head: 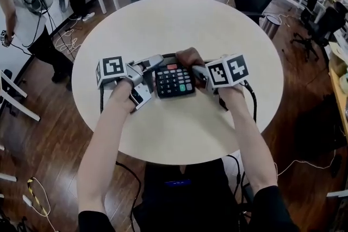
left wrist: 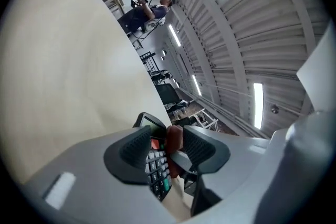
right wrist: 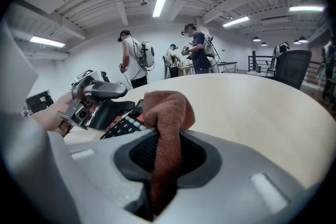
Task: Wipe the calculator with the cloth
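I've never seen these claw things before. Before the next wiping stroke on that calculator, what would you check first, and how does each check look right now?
1. Cloth gripped: ok. The right claw is shut on the brown cloth, with a fold sticking out ahead.
2. Cloth at the calculator: ok. In the head view it sits at the keypad's upper right corner.
3. Calculator held steady: cannot tell. It lies between the jaws of the left claw, but whether the pads press on it is unclear.
4. Keys facing up: ok.
5. Away from the edge: ok. The calculator is well inside the round table.
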